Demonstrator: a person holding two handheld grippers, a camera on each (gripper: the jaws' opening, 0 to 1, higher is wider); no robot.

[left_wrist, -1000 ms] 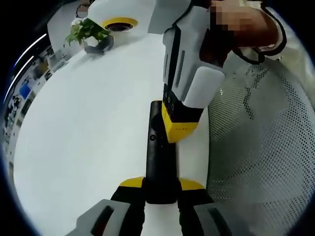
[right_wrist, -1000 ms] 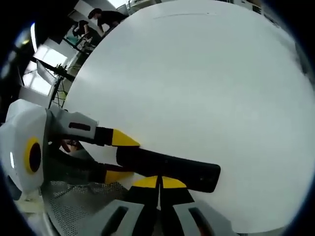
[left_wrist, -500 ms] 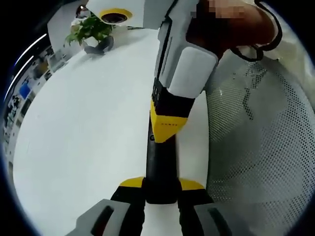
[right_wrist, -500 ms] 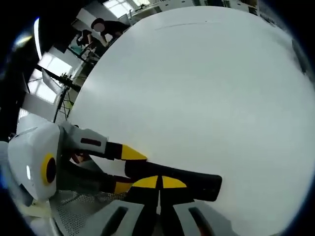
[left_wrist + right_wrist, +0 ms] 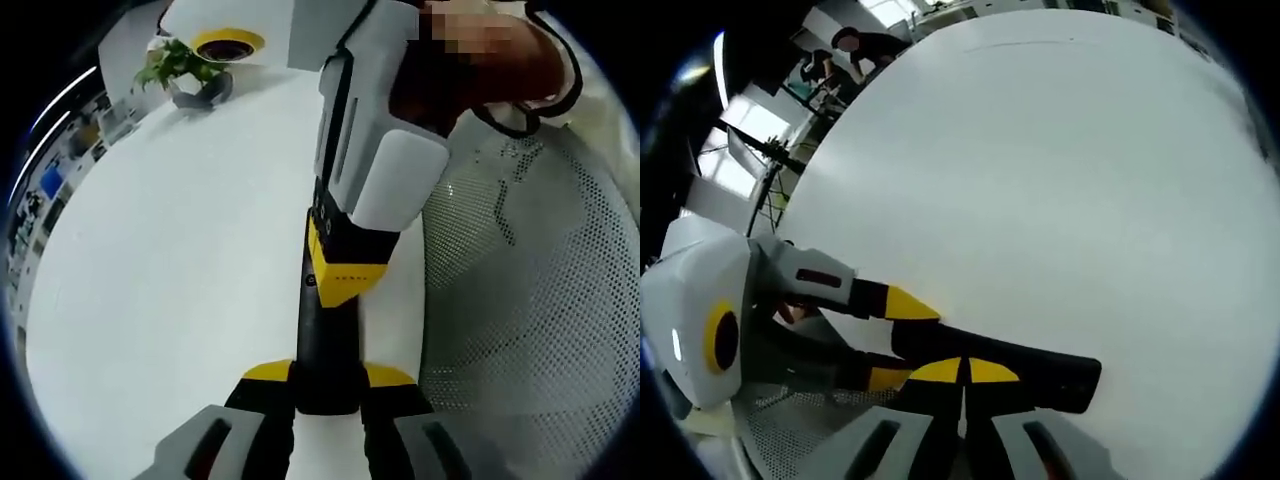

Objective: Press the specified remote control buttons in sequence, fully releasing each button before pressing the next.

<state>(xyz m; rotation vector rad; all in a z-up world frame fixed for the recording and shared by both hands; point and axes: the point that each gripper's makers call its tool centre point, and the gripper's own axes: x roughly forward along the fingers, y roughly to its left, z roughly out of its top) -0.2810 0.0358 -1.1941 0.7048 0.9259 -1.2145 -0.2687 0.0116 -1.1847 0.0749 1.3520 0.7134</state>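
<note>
Remote control (image 5: 322, 345): one black, slim, bar-shaped unit. We find it clamped at its near end between the yellow-tipped jaws of our left gripper (image 5: 327, 385), running straight ahead of those jaws over the table. In the right gripper view the same remote control (image 5: 1000, 362) lies crosswise just ahead of our right gripper (image 5: 964, 372), with the left gripper (image 5: 885, 335) entering from the left and gripping its left end.

Right gripper: jaws closed tip to tip, nothing between them. In the left gripper view it (image 5: 343, 285) comes down from above, its yellow tip over the remote's upper face, beyond our left jaws; whether the tip touches the face we cannot tell. A hand (image 5: 480, 70) holds its white body.

Surface: white table (image 5: 170, 260), plain and matte, spreading wide to the left of and ahead of the left gripper. In the right gripper view the table (image 5: 1060, 180) stretches far ahead of the jaws.

Room: potted plant (image 5: 182, 68) with green leaves in a grey pot, far ahead and left of the left gripper; a yellow-rimmed round object (image 5: 228, 44) just beyond it. White perforated mesh surface (image 5: 530, 300) to the right of the left gripper. Person (image 5: 868, 44) in dark clothing, far ahead-left of the right gripper, beside windows (image 5: 735, 150) and dark stands.
</note>
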